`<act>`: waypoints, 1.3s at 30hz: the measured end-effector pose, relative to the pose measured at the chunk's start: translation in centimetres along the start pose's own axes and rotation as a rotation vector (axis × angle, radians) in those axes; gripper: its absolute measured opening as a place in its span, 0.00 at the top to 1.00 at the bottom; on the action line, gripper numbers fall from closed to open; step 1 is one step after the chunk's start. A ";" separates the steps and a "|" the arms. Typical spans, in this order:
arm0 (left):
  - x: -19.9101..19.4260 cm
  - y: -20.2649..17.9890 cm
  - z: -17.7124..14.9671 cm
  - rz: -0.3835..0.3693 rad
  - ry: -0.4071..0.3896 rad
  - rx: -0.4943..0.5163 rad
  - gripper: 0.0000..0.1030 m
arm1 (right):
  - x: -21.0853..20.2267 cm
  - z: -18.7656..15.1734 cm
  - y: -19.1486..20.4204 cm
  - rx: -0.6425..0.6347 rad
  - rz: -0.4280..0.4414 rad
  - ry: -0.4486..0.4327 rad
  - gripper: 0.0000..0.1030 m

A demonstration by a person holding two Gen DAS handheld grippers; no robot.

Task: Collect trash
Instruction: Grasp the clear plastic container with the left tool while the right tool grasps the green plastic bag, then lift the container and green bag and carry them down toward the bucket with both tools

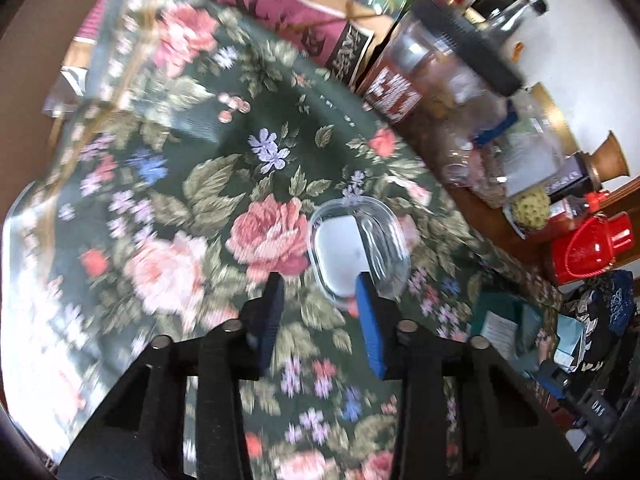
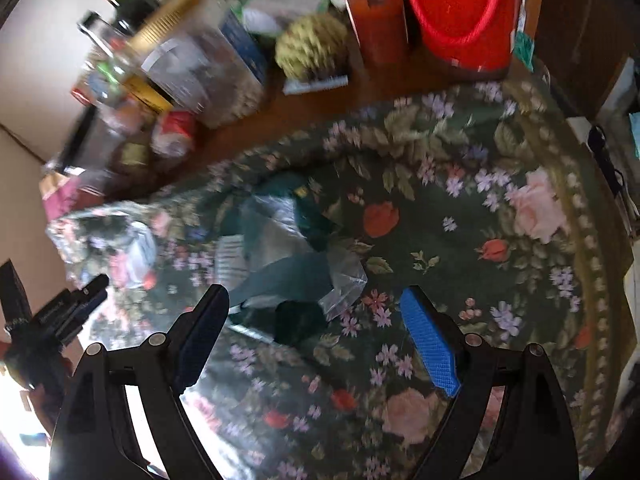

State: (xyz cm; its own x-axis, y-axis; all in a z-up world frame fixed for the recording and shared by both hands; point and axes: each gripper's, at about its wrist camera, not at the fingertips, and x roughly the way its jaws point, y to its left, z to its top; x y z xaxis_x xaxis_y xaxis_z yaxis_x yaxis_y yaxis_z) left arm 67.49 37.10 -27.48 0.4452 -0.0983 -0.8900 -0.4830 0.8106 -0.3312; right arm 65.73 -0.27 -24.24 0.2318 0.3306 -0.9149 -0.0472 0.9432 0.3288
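Basically nothing collected yet: left gripper parted and empty, hovering over the clear plastic container, right gripper spread wide, empty, above crumpled wrappers on the floral tablecloth.

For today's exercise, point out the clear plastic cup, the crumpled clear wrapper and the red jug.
clear plastic cup (image 1: 360,252), left wrist view, on its white inside.
crumpled clear wrapper (image 2: 344,276), right wrist view, on its lower corner.
red jug (image 2: 460,12), right wrist view, on its body.

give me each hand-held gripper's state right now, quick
left hand-held gripper: jaws apart, holding nothing, clear plastic container just ahead of its tips.
right hand-held gripper: wide open, empty, above the crumpled plastic wrappers.
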 end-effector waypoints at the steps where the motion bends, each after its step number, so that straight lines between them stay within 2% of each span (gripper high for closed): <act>1: 0.7 0.1 0.2 -0.002 0.007 -0.003 0.71 | 0.7 0.0 0.1 -0.006 -0.011 0.008 0.17; 4: 2.4 0.7 0.7 -0.018 0.025 -0.034 0.77 | 2.1 0.0 0.4 -0.026 -0.044 0.015 0.17; 8: 2.9 0.8 1.1 -0.011 -0.003 -0.036 0.83 | 2.9 0.1 0.8 -0.038 -0.060 0.009 0.17; 11: 3.3 0.4 1.3 0.002 -0.018 -0.019 0.91 | 3.3 0.0 0.9 -0.048 -0.052 0.000 0.28; 15: 3.7 0.4 1.7 -0.006 -0.010 -0.027 0.98 | 3.9 -0.2 1.5 -0.073 -0.036 0.004 0.53; 20: 3.4 -1.4 1.8 0.023 0.000 0.025 0.99 | 3.1 -0.5 2.1 -0.124 -0.034 -0.008 0.63; 23: 1.6 -3.4 0.6 0.047 -0.040 0.077 0.99 | 1.9 -0.9 2.7 -0.164 -0.031 -0.028 0.73; 25: 0.1 -4.6 -0.2 0.050 -0.063 0.099 0.99 | 0.8 -1.1 2.7 -0.189 -0.029 -0.047 0.77; 32: -6.1 -8.3 -2.4 0.029 -0.179 0.153 0.99 | -5.3 -1.5 2.1 -0.252 0.001 -0.150 0.78; 39: -14.3 -13.0 -7.4 0.025 -0.335 0.217 0.99 | -12.9 -2.8 0.2 -0.310 0.003 -0.305 0.78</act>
State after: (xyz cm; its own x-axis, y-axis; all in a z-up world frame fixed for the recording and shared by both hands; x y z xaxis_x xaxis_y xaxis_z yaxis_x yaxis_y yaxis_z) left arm 61.80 23.75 -12.73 0.6740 0.0879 -0.7334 -0.3425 0.9169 -0.2048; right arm 60.05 -4.24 -13.02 0.5054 0.3524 -0.7876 -0.3271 0.9229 0.2031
